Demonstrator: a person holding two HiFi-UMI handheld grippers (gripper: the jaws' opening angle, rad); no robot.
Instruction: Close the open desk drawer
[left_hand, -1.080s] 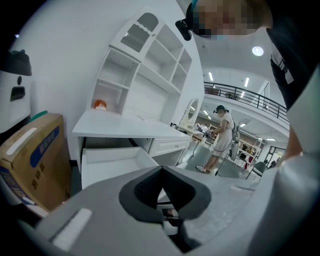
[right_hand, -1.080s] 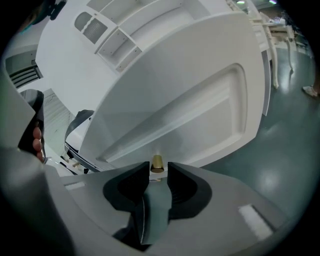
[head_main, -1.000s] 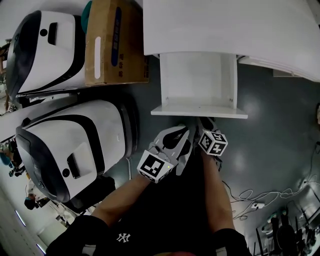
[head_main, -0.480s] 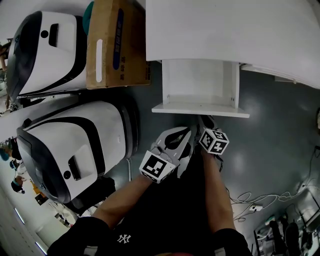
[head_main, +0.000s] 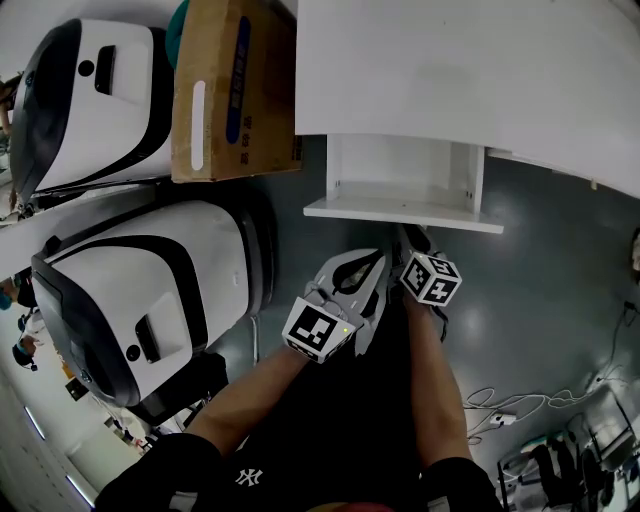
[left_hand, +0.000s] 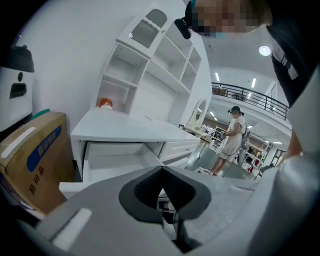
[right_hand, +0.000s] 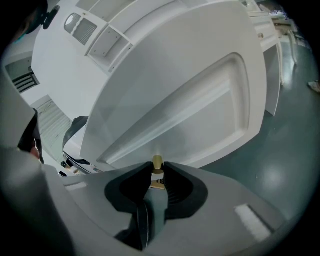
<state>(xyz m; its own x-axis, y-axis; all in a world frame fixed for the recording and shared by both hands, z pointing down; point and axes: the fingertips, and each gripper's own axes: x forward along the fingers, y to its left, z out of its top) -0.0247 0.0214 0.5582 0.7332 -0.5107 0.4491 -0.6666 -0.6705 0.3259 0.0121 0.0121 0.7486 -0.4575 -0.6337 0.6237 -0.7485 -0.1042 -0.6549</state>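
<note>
The white desk drawer (head_main: 400, 213) stands partly open under the desk top (head_main: 450, 70), with its empty inside showing. My right gripper (head_main: 406, 240) reaches to the middle of the drawer front. In the right gripper view the gripper (right_hand: 157, 171) is shut on the small brass knob (right_hand: 157, 161) of the drawer front (right_hand: 200, 105). My left gripper (head_main: 376, 260) hovers just left of the right one, short of the drawer, shut with nothing in it. The left gripper view shows its closed jaws below the open drawer (left_hand: 117, 155).
A cardboard box (head_main: 232, 85) stands left of the desk. Two large white-and-black machines (head_main: 140, 290) (head_main: 90, 100) fill the left side. Cables (head_main: 510, 400) lie on the grey floor at the right. A shelf unit (left_hand: 155, 65) sits on the desk; a person (left_hand: 233, 137) stands far off.
The drawer has slid further in under the desk top, less of its inside shows. My right gripper followed it forward on the knob; the left one shifted along slightly.
</note>
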